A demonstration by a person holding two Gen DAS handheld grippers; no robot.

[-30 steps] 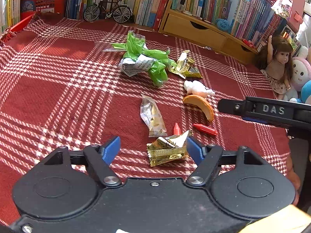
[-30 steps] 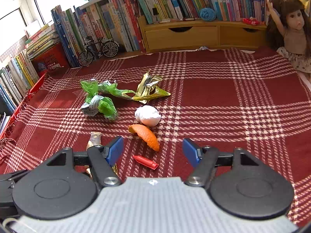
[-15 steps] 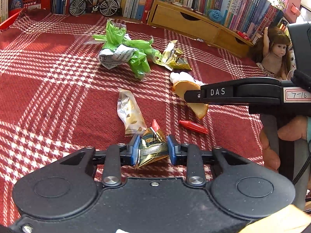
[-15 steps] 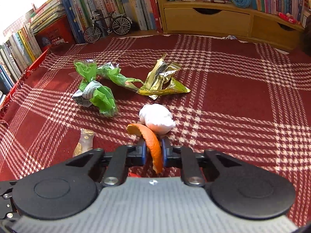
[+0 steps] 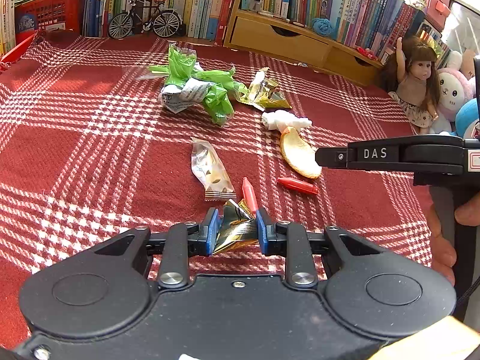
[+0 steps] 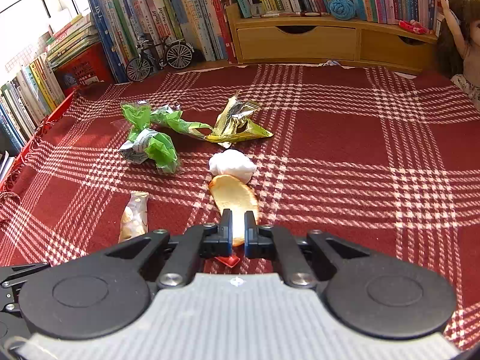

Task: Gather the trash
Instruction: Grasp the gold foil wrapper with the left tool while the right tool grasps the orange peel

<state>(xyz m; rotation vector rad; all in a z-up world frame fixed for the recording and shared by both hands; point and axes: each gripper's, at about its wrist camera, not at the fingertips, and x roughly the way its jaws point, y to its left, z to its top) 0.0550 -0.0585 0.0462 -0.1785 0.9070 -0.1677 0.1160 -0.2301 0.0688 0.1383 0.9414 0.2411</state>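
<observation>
My left gripper (image 5: 235,229) is shut on a crumpled gold wrapper (image 5: 237,229), its blue pads pressing both sides. A strip of orange peel (image 6: 234,199) is pinched at its near end by my right gripper (image 6: 238,225), which is shut on it; the same peel (image 5: 298,154) shows pale side up beside the right gripper's arm in the left wrist view. Loose on the red plaid cloth lie a clear snack packet (image 5: 210,172), two red caps (image 5: 249,192) (image 5: 297,185), a white tissue ball (image 6: 233,163), a green wrapper heap (image 5: 198,88) and another gold wrapper (image 6: 237,123).
Books line the back and left. A model bicycle (image 5: 144,21) and a wooden drawer unit (image 6: 327,42) stand at the cloth's far edge. A doll (image 5: 418,85) and plush toys sit at the right. A hand (image 5: 444,240) holds the right gripper's handle.
Both grippers went from open to shut: the left closed on the gold wrapper, the right on the orange peel. The peel has turned its pale inside upward.
</observation>
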